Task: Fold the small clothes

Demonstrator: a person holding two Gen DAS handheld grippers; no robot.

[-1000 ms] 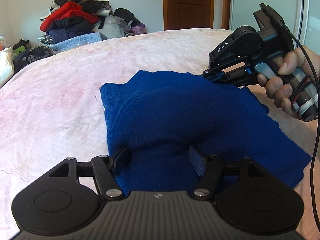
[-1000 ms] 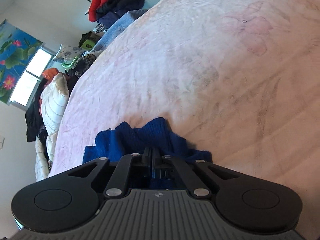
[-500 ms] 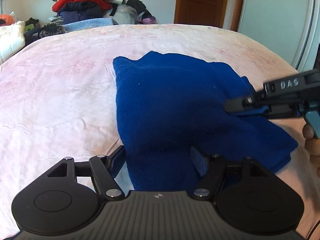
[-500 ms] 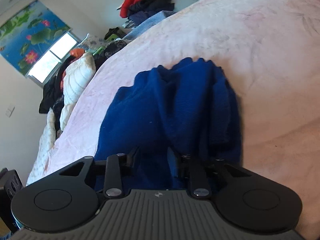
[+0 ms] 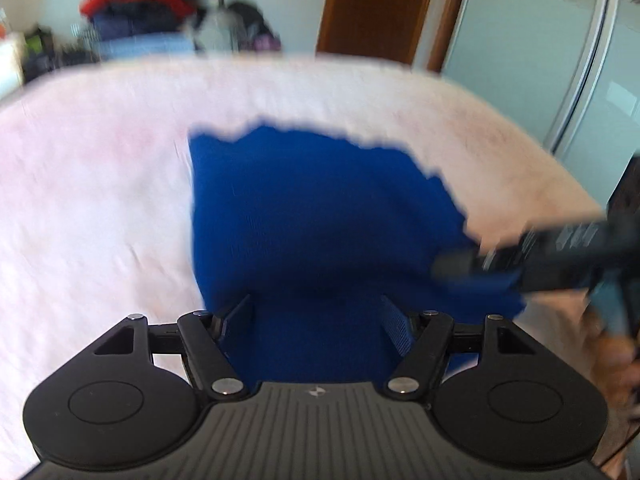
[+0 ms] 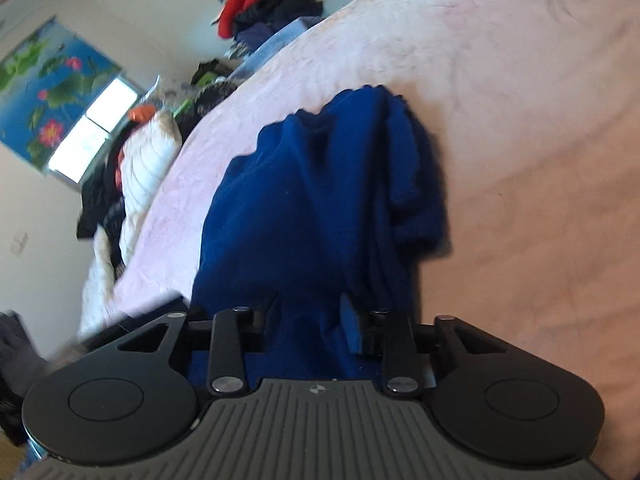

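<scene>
A blue knit garment [image 5: 312, 216] lies folded on the pink bed sheet [image 5: 92, 208]. My left gripper [image 5: 316, 320] is open, its fingers wide apart over the garment's near edge. My right gripper [image 6: 310, 316] is open above the garment [image 6: 312, 184], whose right side is bunched in ridges. The right gripper also shows in the left wrist view [image 5: 460, 266], at the garment's right edge, blurred.
A pile of clothes [image 5: 140, 12] sits beyond the far edge of the bed. A wooden door [image 5: 376, 4] and a pale wardrobe [image 5: 540, 52] stand at the back right. Pillows and clothes [image 6: 136, 160] lie by the window.
My right gripper has opened and let go of the garment, then drawn back over it. The left wrist view has shifted and is blurred; the left gripper stays open.
</scene>
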